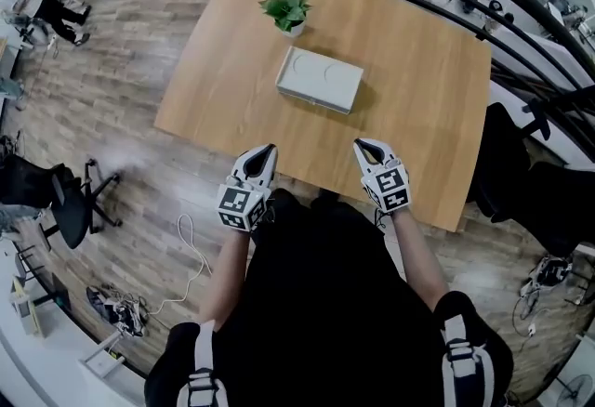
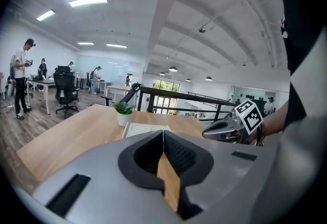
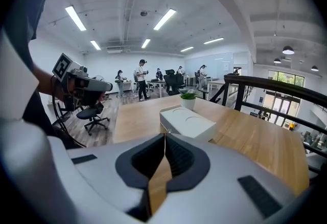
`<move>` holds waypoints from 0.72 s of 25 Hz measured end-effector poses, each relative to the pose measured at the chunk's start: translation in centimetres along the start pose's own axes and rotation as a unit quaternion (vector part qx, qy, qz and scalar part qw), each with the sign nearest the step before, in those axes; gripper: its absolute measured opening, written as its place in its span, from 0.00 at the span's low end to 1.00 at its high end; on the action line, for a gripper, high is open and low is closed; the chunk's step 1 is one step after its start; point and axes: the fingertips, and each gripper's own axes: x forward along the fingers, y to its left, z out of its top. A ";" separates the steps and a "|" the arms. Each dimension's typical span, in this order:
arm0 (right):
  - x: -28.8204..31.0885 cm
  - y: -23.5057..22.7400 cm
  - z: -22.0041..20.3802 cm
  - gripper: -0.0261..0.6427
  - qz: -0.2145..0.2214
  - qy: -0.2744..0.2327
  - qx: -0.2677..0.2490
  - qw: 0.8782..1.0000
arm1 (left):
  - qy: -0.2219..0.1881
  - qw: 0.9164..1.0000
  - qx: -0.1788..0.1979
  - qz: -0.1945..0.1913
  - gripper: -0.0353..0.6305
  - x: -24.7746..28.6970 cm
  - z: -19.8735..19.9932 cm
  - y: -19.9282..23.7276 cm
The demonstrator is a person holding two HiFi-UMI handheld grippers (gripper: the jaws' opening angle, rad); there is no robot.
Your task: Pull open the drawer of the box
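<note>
The white box [image 1: 319, 78] lies flat near the middle of the wooden table [image 1: 423, 126], somewhat toward the far edge, with a small potted plant [image 1: 286, 10] just beyond its left end. Its long axis runs roughly parallel to the table's near edge, so one long side faces the person. The short ends point toward the table's left and right edges. Two circular outlines are pressed into its lid. Its sides look flush, with the drawer closed, and I cannot tell which face carries the drawer front. The left gripper [image 1: 266, 151] and the right gripper [image 1: 363, 147] are held side by side over the table's near edge, well apart from the box, both angled toward it. Each gripper's own view shows its dark pads pressed together with nothing between them, and only the tabletop shows below.
</note>
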 end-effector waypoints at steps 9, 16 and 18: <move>0.0 -0.3 -1.8 0.08 0.012 0.005 0.020 1.000 | 0.019 1.000 0.005 0.008 0.09 0.7 -1.1 -0.7; -0.4 -1.9 -3.0 0.08 -0.016 0.017 0.029 0.999 | 0.040 0.999 0.021 0.008 0.09 3.9 -2.1 0.3; -0.7 -2.5 -3.4 0.08 -0.024 0.024 0.032 0.999 | 0.042 0.999 0.020 -0.001 0.09 5.0 -2.2 0.2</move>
